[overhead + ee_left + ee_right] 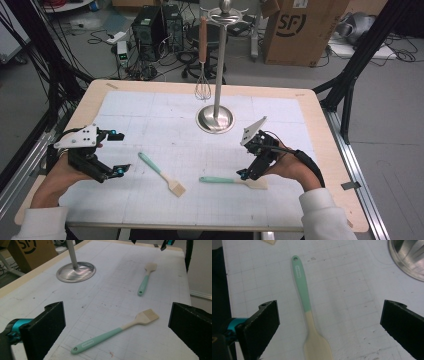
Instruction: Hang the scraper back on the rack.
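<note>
- The spatula (308, 310) lies flat on the worktop (150, 107), on the near side of the stand (216, 117) and a little to its right; its green handle points left and its pale blade sits right under the right gripper (248, 172).
- To my eye it is a light thing, with a stiff handle and a soft, bendy blade that would likely slip or fold if squeezed. The better hold is across the handle, close to where green meets cream.
- The right gripper hangs low over that blade with its jaws spread wide, one to each side and neither touching; the right gripper view looks straight down the spatula's length.
- A pastry brush (162, 173) with the same green handle lies slantwise to the near left of the stand, well apart from the spatula.
- The left gripper (107, 156) is farther left of the stand, beyond the brush, jaws spread and empty.
- On the stand itself a whisk (202, 60) hangs by its wooden handle from a hook at the top.
</note>
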`<state>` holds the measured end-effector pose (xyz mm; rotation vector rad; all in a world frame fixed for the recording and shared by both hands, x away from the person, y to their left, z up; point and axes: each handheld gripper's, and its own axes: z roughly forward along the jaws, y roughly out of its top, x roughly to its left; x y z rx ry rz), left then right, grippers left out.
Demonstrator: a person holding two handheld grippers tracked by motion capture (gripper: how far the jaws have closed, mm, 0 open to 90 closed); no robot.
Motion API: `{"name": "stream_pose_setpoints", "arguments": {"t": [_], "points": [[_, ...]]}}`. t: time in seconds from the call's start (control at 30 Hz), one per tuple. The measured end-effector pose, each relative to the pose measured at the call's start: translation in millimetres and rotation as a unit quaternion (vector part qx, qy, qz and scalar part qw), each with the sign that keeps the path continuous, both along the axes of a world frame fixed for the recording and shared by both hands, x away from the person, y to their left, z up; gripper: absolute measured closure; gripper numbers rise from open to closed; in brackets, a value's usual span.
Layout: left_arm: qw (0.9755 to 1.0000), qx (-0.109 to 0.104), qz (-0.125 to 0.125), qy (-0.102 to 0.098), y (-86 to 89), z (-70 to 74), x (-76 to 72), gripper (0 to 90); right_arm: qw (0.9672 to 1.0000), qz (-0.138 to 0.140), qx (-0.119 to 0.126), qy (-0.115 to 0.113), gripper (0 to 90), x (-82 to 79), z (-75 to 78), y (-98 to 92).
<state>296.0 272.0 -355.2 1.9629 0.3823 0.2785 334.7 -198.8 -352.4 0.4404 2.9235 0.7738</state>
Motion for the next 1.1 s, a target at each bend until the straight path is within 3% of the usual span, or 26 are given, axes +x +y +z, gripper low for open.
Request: {"name": "stream_pose_setpoints", "arguments": {"t": [0.3,0.5,0.8,0.9,1.1], "points": [[1.0000,0.001,-0.002,0.000,-0.3,-0.3,-0.1,1.7,0.9997,0.005,-0.022,0.010,0.9,-0.4,-22.8,11.9],[1.0000,0.002,-0.002,0.001,-0.3,-0.5,0.3,1.7,0.9980,0.016,-0.060,0.009,0.9,-2.6,-37.8,18.5],[1.0000,0.001,0.000,0.002,-0.6,-1.2,0.6,1.7,0.9965,0.023,-0.079,0.015,6.7,-4.2,-41.6,21.1],[1.0000,0.001,0.000,0.002,-0.7,-1.4,0.5,1.6,0.9952,0.027,-0.093,0.018,14.6,-4.3,-44.1,23.6],[1.0000,0.001,0.000,0.003,0.0,-1.4,0.7,1.7,0.9950,0.032,-0.093,0.019,18.2,-4.3,-48.2,27.0]]}}
